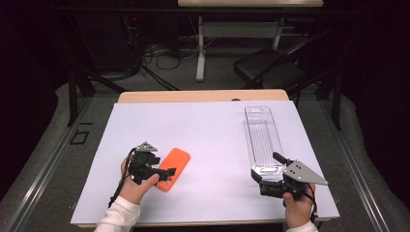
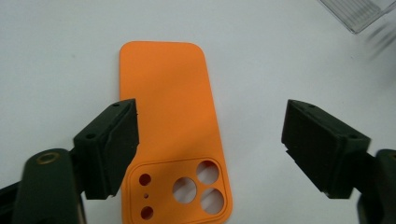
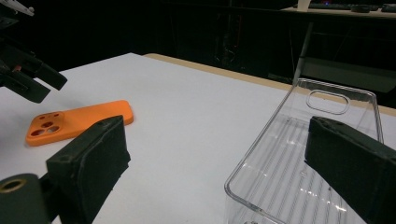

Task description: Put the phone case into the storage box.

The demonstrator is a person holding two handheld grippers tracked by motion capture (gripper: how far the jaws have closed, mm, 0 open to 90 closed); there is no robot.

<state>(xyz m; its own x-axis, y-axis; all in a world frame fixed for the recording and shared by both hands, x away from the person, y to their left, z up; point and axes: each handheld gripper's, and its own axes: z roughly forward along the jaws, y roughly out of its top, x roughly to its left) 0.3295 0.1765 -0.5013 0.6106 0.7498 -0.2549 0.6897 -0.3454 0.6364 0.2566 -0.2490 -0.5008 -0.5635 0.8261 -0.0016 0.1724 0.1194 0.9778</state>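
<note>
An orange phone case [image 1: 175, 165] lies back up on the white sheet, camera cut-outs toward the person. My left gripper [image 1: 163, 167] hovers over its near end. In the left gripper view the jaws [image 2: 211, 114] stand wide apart with the orange case [image 2: 170, 126] flat on the sheet below them, untouched. A long clear plastic tray [image 1: 261, 133] lies at the right. My right gripper [image 1: 267, 166] sits at its near end. In the right gripper view its jaws [image 3: 219, 130] are wide, the clear tray [image 3: 289, 154] by the right jaw and the left jaw well clear of it.
A white sheet [image 1: 208, 125] covers most of the wooden table [image 1: 203, 95]. Beyond the far edge stand a black chair [image 1: 270, 67], another table's leg [image 1: 200, 53] and cables on the floor. The sheet's right edge runs close to the tray.
</note>
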